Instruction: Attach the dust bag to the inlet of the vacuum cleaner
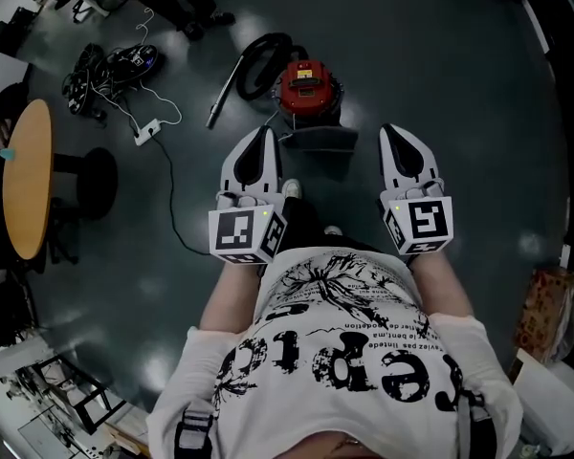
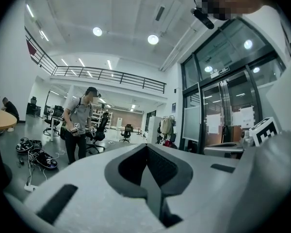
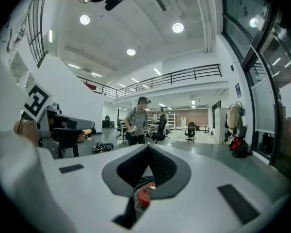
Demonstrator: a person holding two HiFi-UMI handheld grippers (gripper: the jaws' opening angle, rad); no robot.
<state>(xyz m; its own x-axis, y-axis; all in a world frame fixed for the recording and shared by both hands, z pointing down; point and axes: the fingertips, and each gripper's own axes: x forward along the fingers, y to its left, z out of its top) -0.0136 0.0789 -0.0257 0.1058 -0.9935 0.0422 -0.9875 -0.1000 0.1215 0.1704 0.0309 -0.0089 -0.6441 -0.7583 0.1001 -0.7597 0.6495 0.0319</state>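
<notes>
Red vacuum cleaner — upright | black hose looped beside it
</notes>
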